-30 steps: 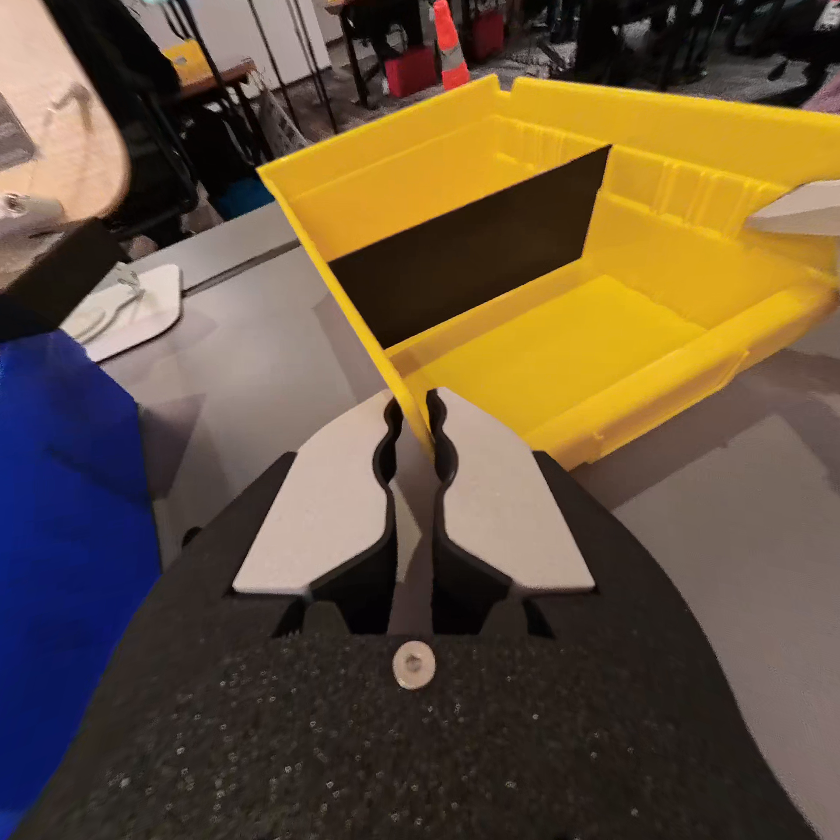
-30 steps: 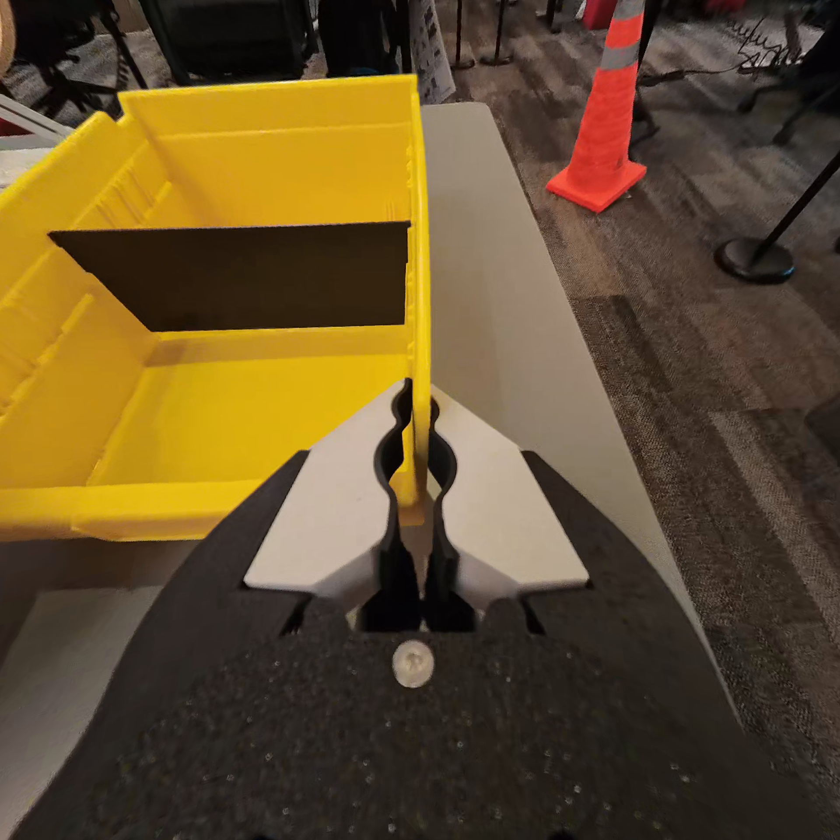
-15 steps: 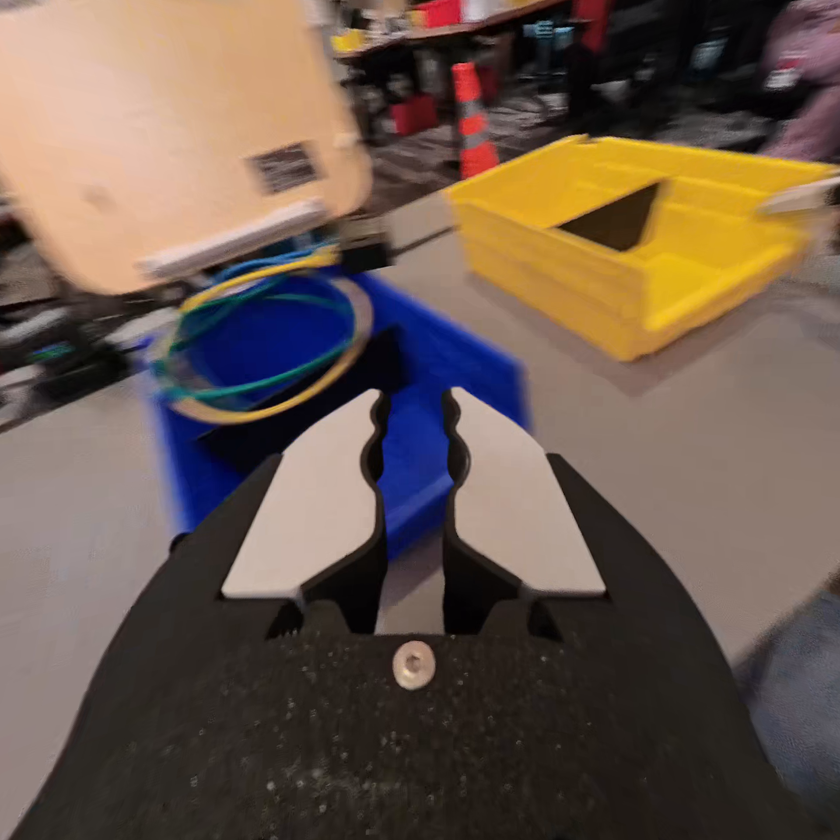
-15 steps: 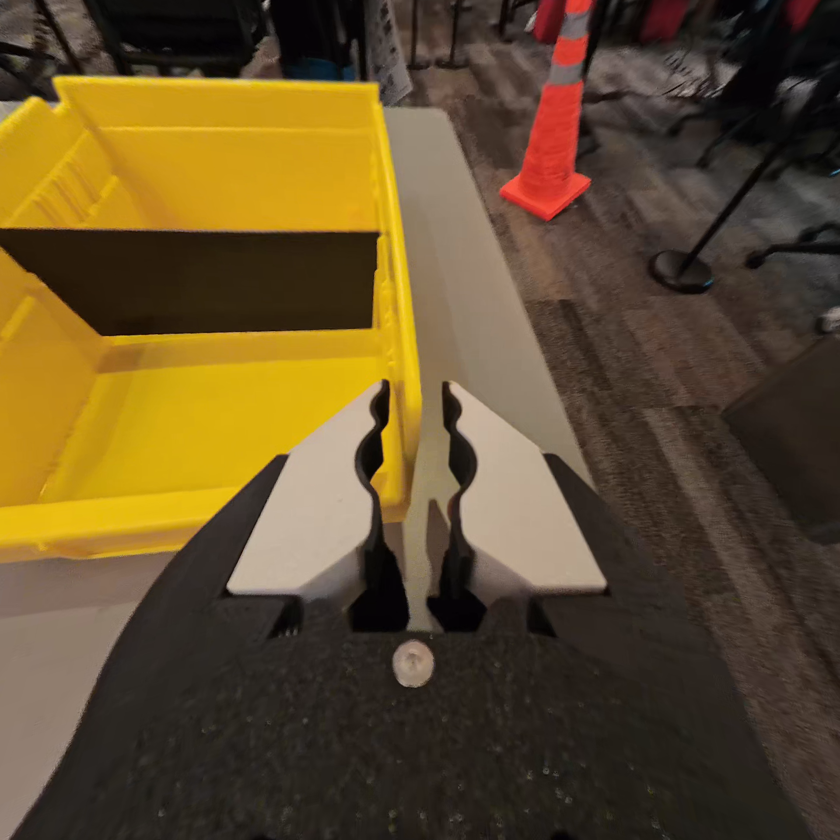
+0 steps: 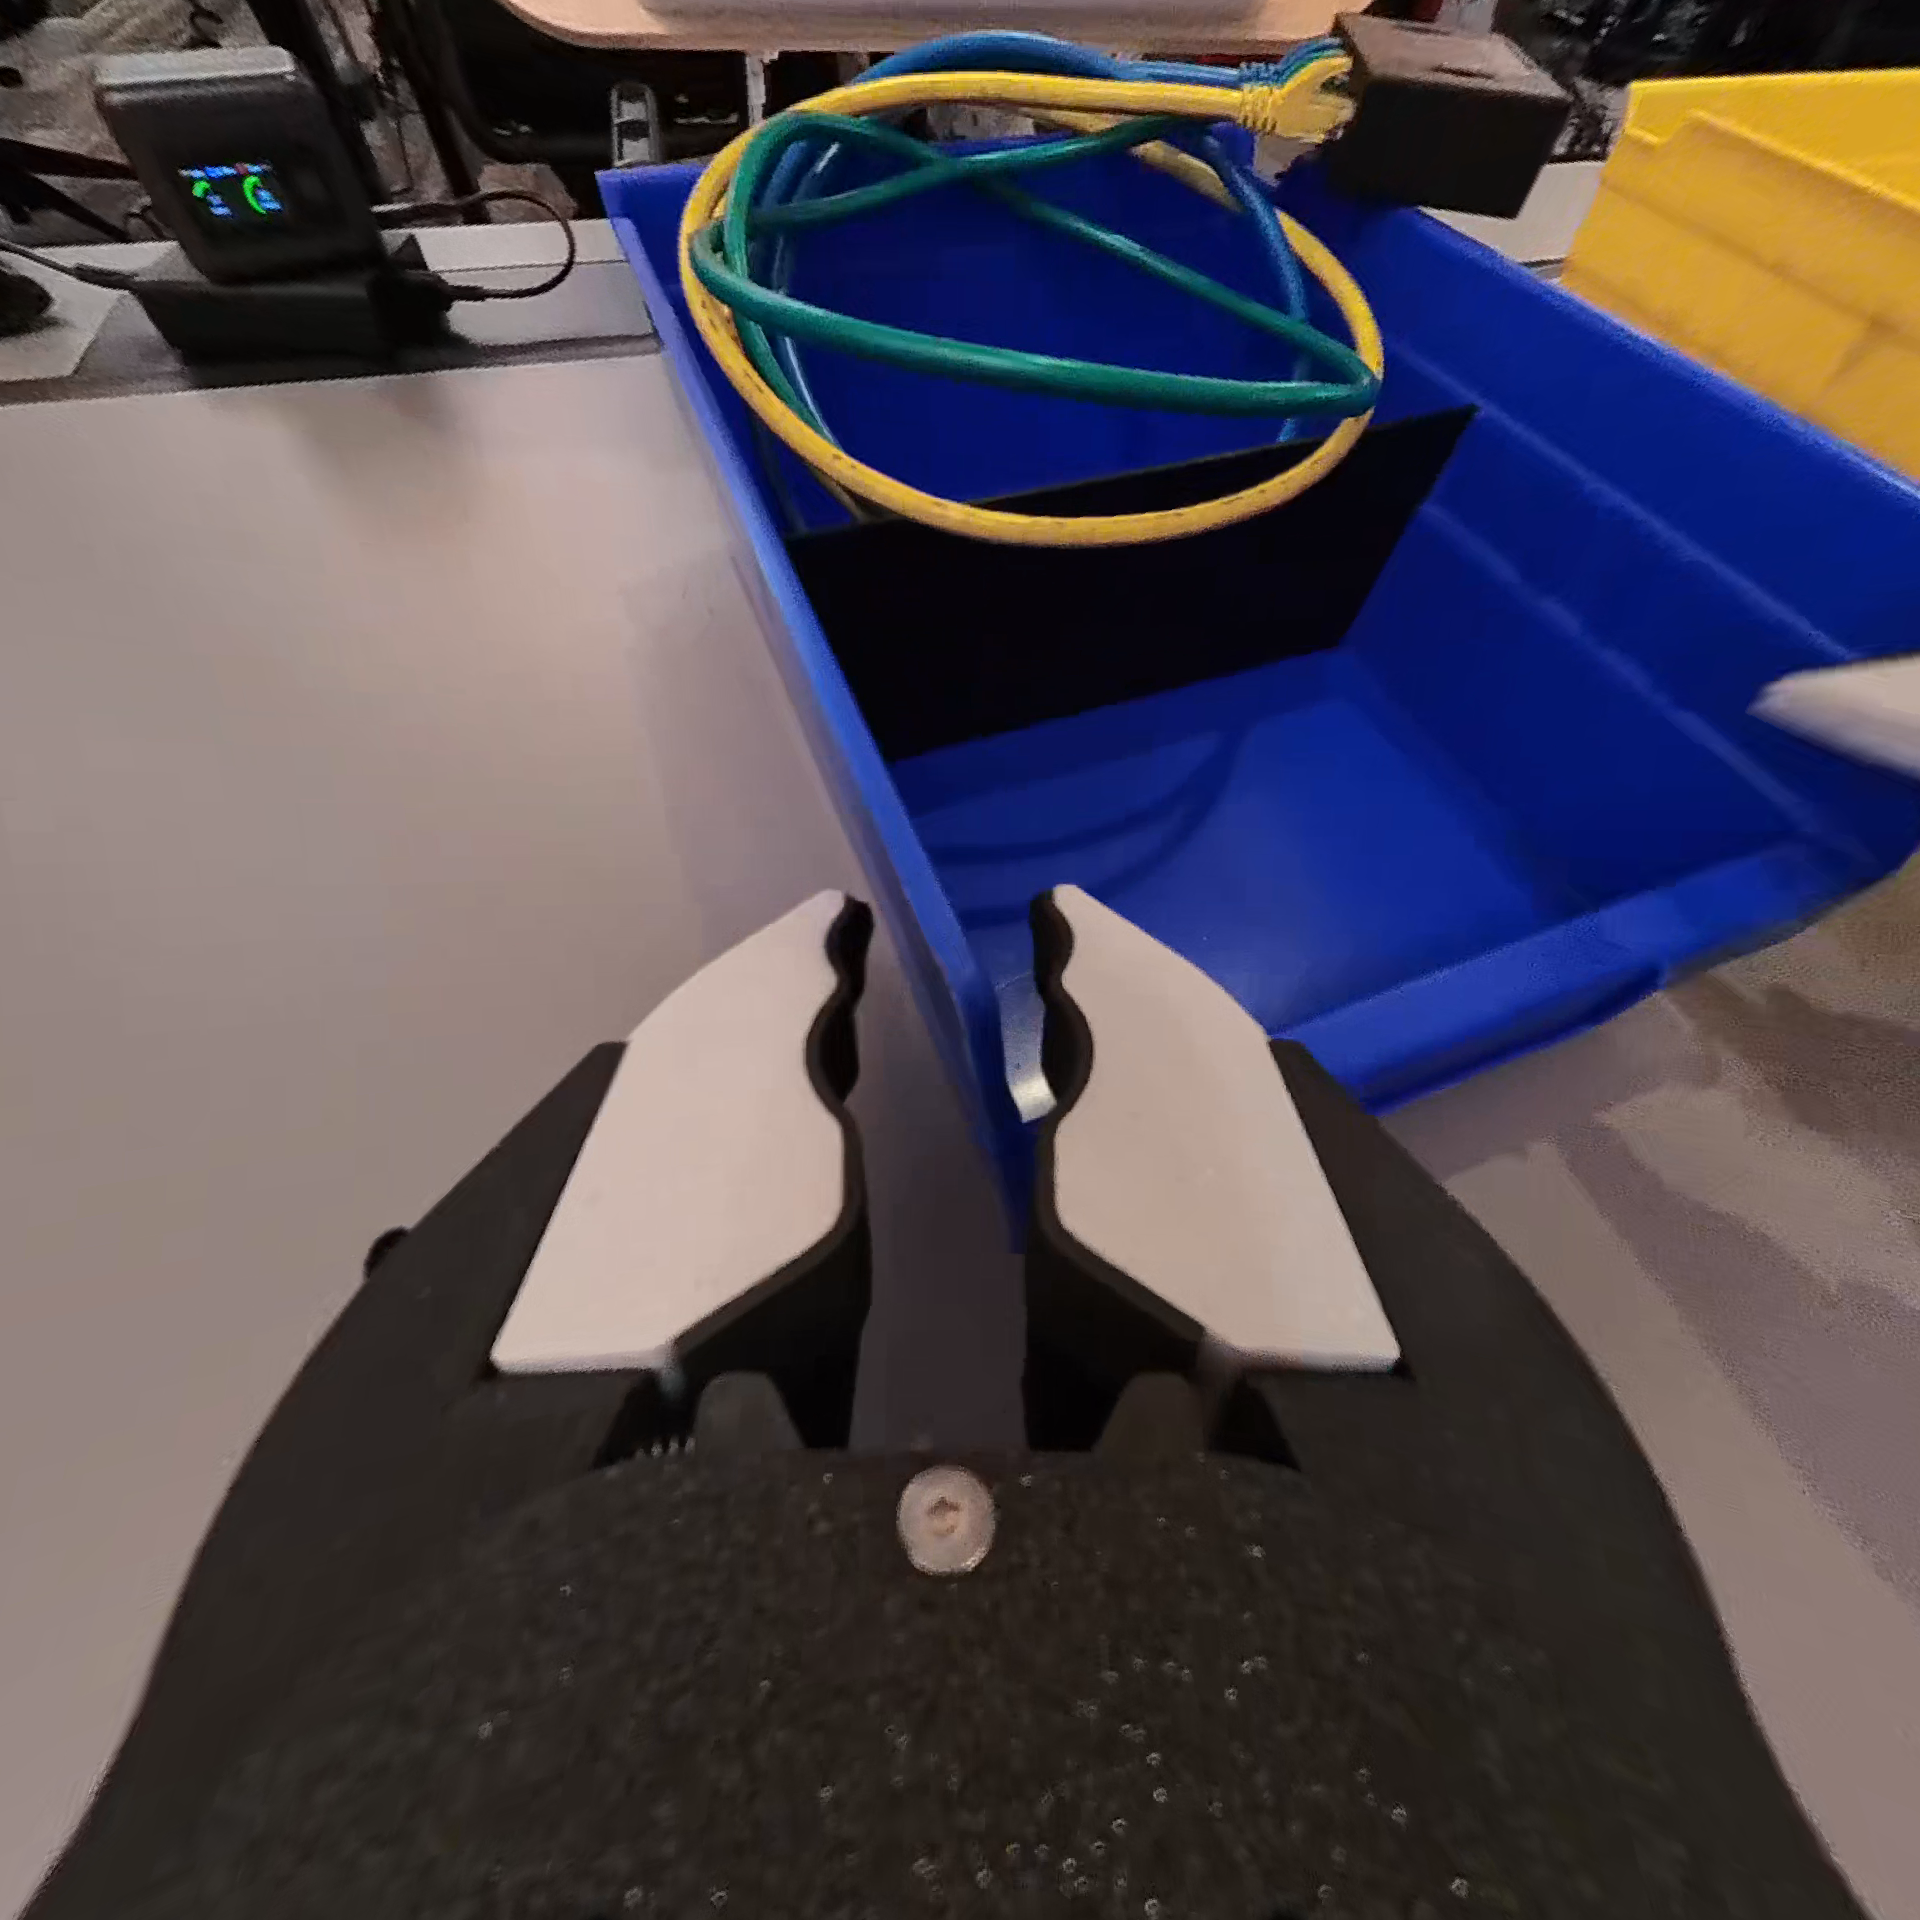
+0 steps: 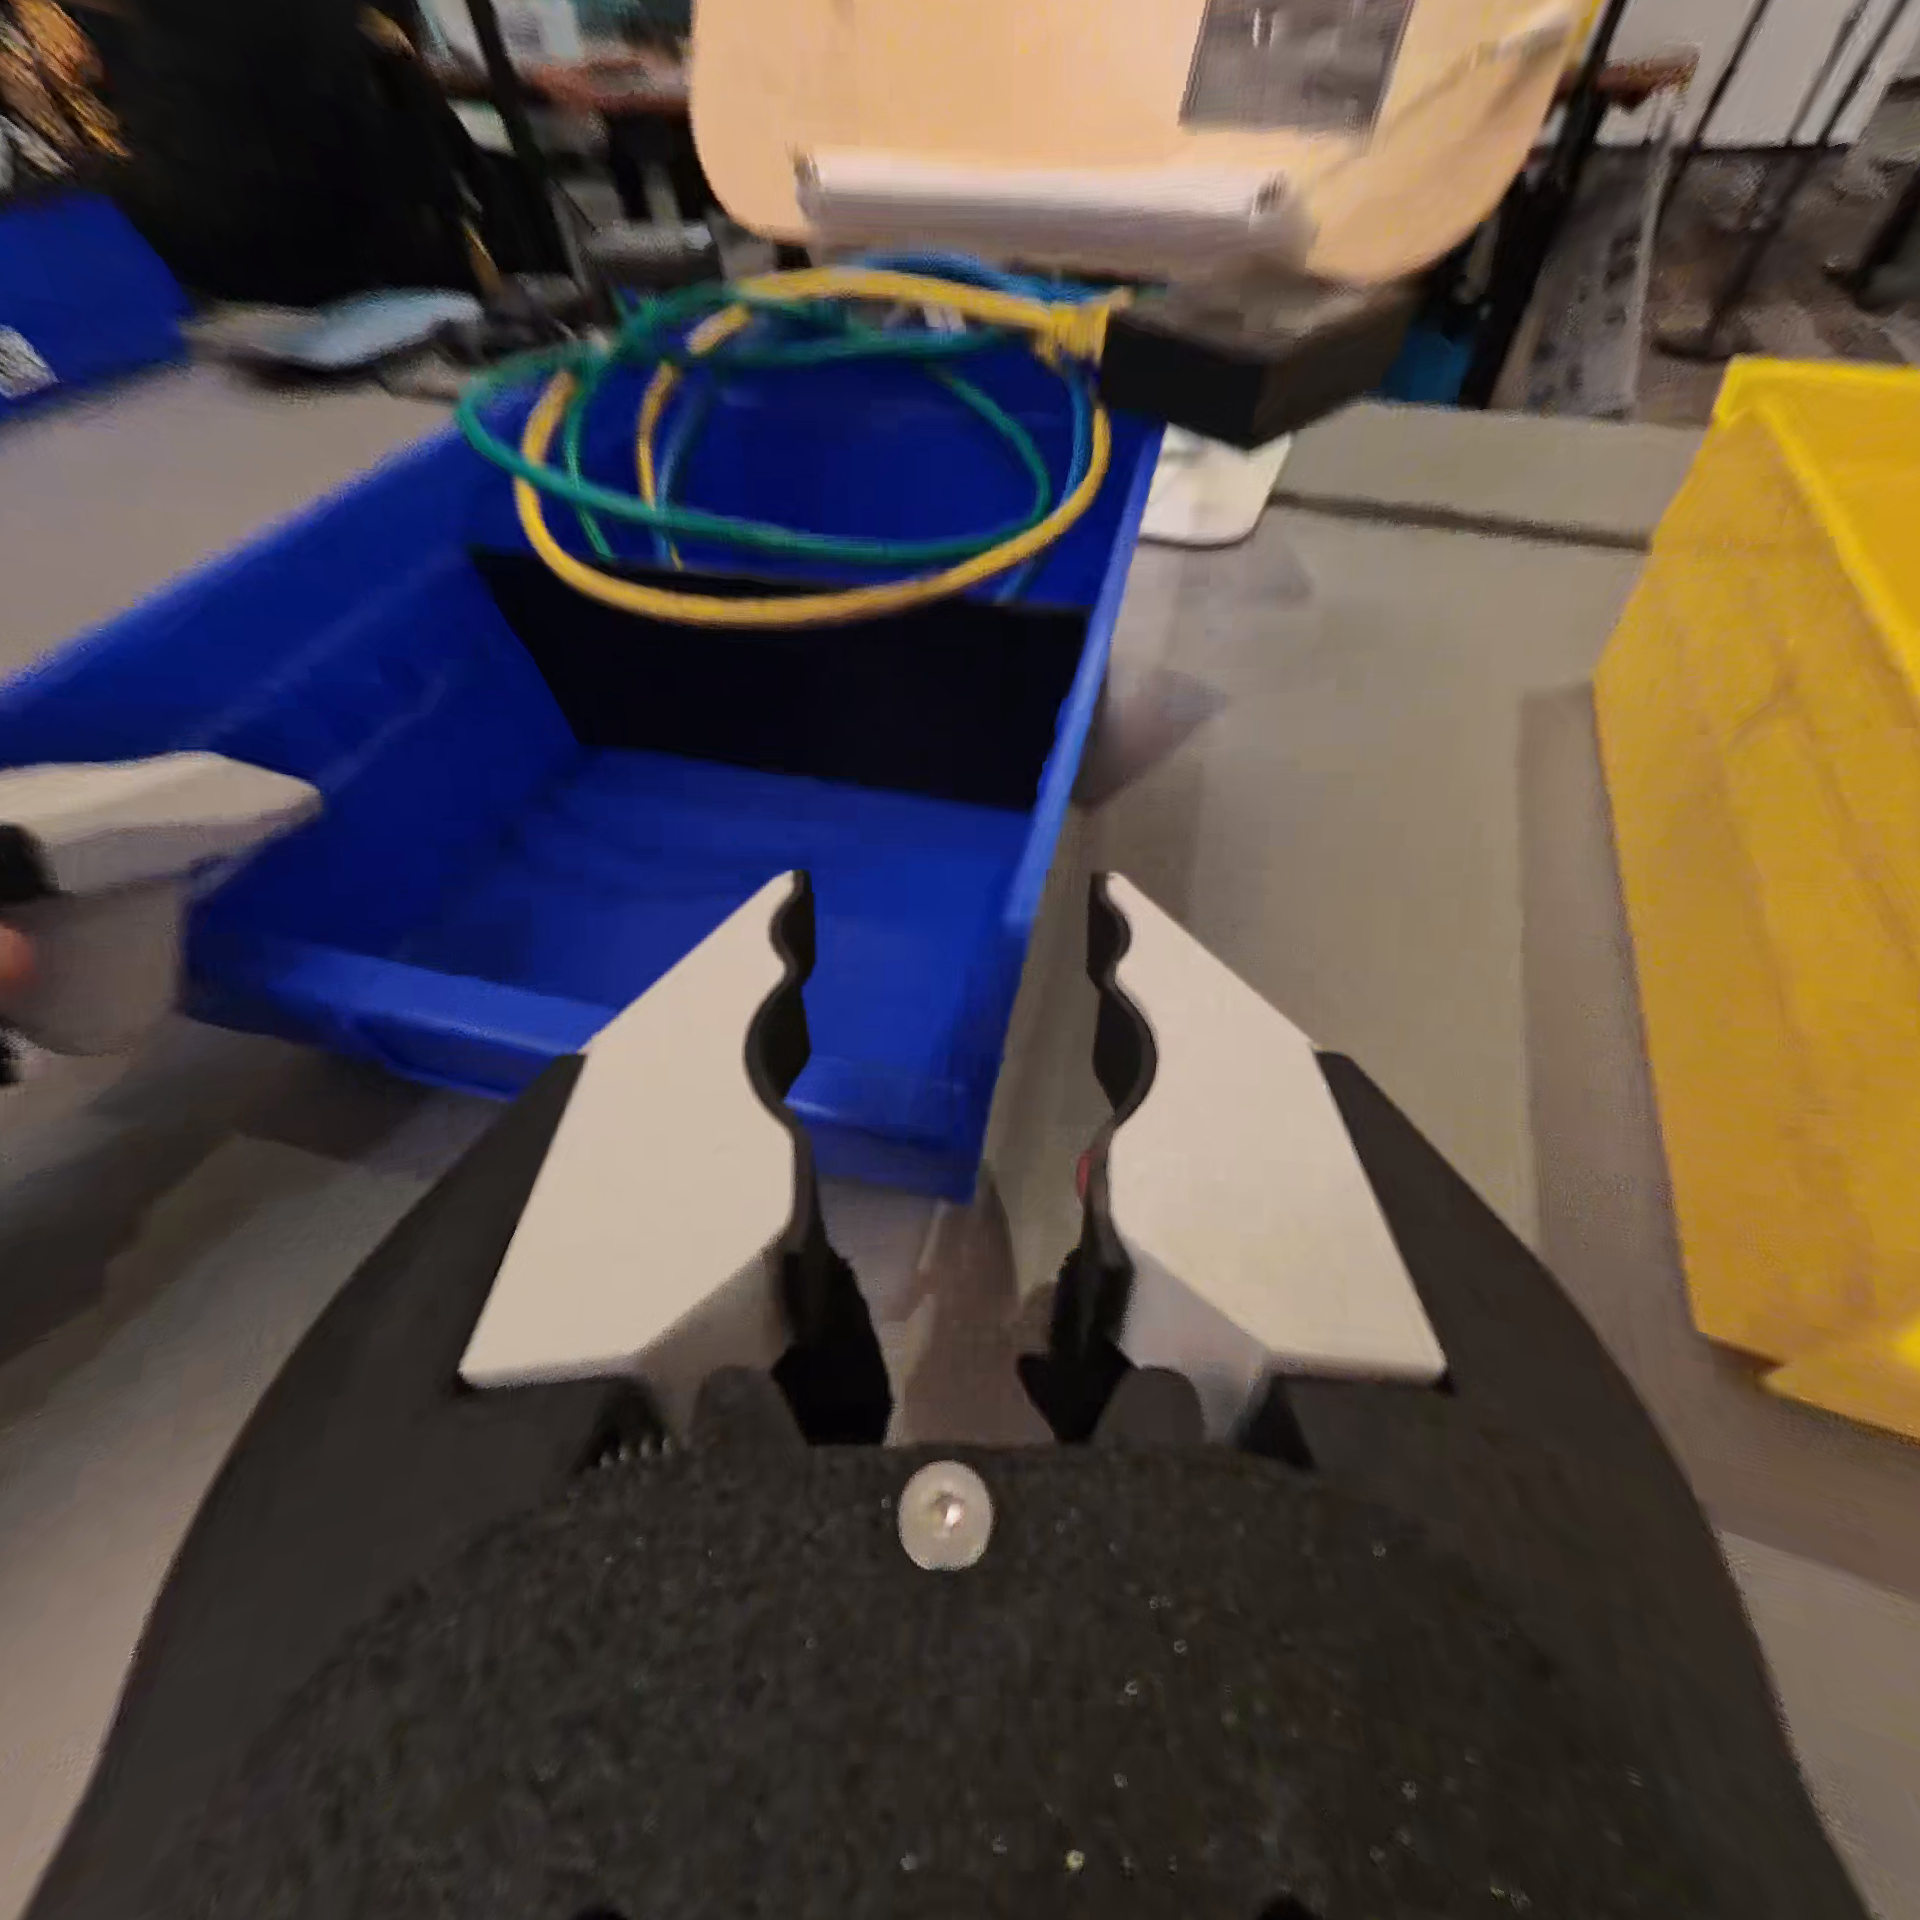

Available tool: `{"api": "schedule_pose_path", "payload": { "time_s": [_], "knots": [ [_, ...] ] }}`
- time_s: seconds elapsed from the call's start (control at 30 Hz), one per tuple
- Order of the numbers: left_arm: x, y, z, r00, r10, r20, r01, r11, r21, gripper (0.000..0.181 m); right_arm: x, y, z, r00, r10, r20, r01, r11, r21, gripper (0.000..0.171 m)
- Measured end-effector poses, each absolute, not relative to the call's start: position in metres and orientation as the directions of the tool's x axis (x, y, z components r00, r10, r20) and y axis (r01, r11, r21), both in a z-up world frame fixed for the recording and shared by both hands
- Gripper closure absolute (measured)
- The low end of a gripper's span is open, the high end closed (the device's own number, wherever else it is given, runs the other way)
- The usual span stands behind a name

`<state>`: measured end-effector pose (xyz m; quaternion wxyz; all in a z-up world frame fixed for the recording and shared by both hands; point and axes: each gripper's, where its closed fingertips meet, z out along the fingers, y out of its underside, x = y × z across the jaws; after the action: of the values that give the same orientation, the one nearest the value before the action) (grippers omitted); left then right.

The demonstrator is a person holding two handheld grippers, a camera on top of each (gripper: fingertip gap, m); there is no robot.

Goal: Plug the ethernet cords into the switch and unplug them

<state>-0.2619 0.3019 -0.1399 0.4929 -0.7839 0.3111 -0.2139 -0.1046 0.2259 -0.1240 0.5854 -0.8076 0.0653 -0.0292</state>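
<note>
Grey surface (image 5: 364, 727) is bare off to the side of the left claw (image 5: 951, 914), which gapes narrowly, empty, straddling the blue bin (image 5: 1558, 436) side wall, probably to steady it. Ethernet cords (image 5: 1039, 364) coil in the compartment beyond the black divider (image 5: 1091, 613), ends at the black switch (image 5: 1444, 125) ahead.

Right view: right claw (image 6: 951, 894) gapes wider, empty, over the bin's other wall; yellow bin (image 6: 1766, 831) crowds that side.

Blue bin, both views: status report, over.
Left tool open, straddling blue bin wall; right tool open at the opposite wall. Cords coiled behind divider, plugged into black switch. Nothing blocking.
</note>
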Motion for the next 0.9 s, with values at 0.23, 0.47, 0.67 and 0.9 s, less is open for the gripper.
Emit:
{"api": "schedule_pose_path", "payload": {
  "time_s": [0.23,0.47,0.67,0.9],
  "knots": [
    [-0.273,0.306,-0.140,0.736,-0.674,-0.072,-0.358,-0.296,-0.886,0.172,-0.093,0.239,-0.141,0.945,-0.326,-0.003,-0.137,-0.389,-0.911,0.169],
    [-0.335,0.345,-0.117,0.758,-0.626,-0.181,-0.387,-0.210,-0.898,0.177,-0.159,0.259,-0.132,0.919,-0.394,-0.021,-0.148,-0.294,-0.944,0.169],
    [-0.445,0.407,-0.112,0.777,-0.618,-0.121,-0.323,-0.226,-0.919,0.177,-0.269,0.322,-0.117,0.944,-0.326,0.048,-0.049,-0.283,-0.958,0.167],
    [-0.514,0.459,-0.136,0.811,-0.585,0.024,-0.214,-0.334,-0.918,0.178,-0.341,0.376,-0.137,0.960,-0.268,0.080,-0.019,-0.350,-0.936,0.166]
  ]
}}
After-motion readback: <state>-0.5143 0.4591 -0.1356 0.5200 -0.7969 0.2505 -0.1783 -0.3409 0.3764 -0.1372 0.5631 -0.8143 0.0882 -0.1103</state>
